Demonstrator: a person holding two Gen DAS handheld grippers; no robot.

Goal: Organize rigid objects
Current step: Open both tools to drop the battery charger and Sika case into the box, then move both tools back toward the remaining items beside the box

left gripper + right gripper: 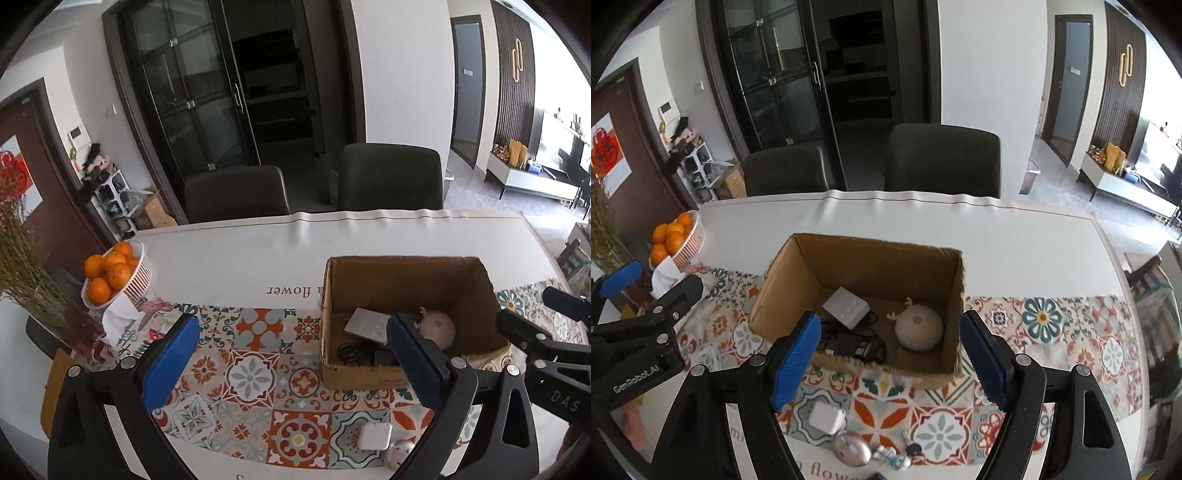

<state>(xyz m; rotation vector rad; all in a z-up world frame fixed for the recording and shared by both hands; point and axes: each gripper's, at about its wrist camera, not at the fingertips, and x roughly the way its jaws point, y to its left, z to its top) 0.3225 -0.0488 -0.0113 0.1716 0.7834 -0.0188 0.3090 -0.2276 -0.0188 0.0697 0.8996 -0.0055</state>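
An open cardboard box (879, 266) stands on the patterned tablecloth. In it lie a white square block (846, 306), a round beige speaker with antlers (919, 328) and a black charger with its cable (853, 347). My right gripper (890, 332) hangs open over the box's near wall, empty. To the left of the box (399, 280), my left gripper (293, 339) is open wide above the cloth, with nothing in it. Near the table's front edge lie a white plug (825, 417), a pink mouse (851, 446), a small astronaut figure (892, 458) and a key fob (913, 448).
A white basket (142, 273) of oranges and a vase of dried grass (29, 280) stand at the table's left end, with a white tissue (118, 317) beside them. Two dark chairs (236, 192) (389, 177) stand behind the far edge.
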